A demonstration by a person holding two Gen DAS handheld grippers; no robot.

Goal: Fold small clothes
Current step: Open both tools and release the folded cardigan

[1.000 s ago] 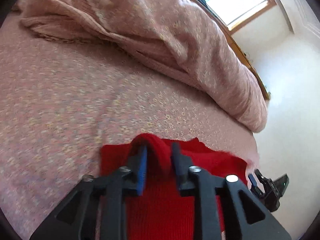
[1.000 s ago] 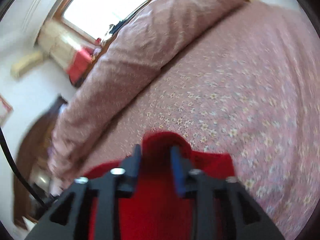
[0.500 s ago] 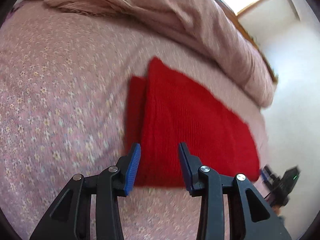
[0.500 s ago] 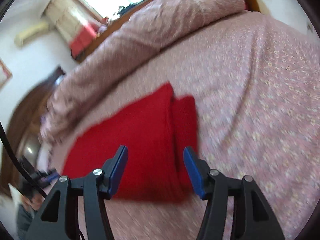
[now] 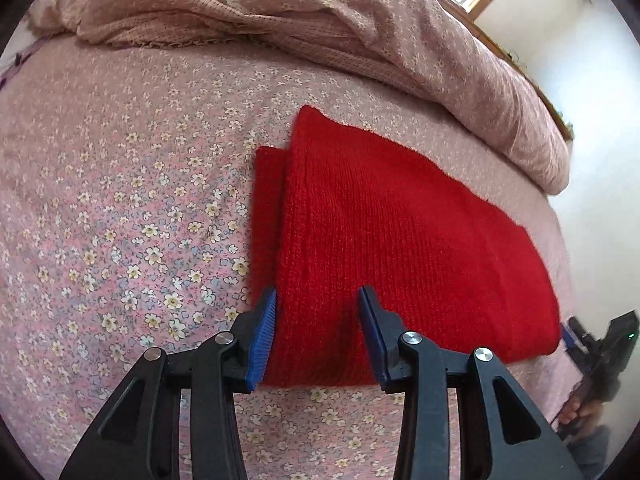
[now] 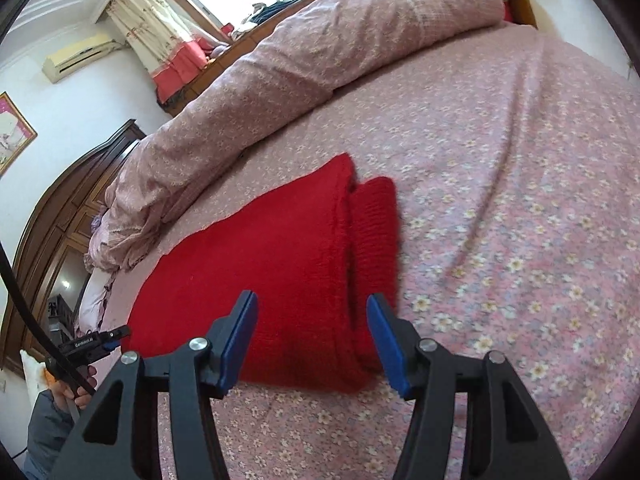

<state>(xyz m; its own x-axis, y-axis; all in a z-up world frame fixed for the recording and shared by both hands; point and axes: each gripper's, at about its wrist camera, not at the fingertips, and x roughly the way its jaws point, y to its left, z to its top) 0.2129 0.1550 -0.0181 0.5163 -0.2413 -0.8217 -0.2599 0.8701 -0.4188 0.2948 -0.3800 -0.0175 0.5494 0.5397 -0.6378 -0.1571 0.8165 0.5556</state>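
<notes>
One red knit garment (image 5: pixel 400 240) folded flat on floral bedsheet (image 5: pixel 120 220), long axis running from L gripper (image 5: pixel 316 336) toward R gripper (image 6: pixel 312 336), ribbed end (image 6: pixel 374 232) sticking out past folded edge on R side. Both grippers released, jaws apart, hovering over near edge, nothing pinched. Vs 1 s ago: cloth no longer clamped, now dropped and lying flat by rumpled duvet (image 5: pixel 360 20).

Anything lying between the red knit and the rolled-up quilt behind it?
Nothing: only bare flowered bedsheet separates the red knit from the quilt, clearest in the left wrist view.
</notes>
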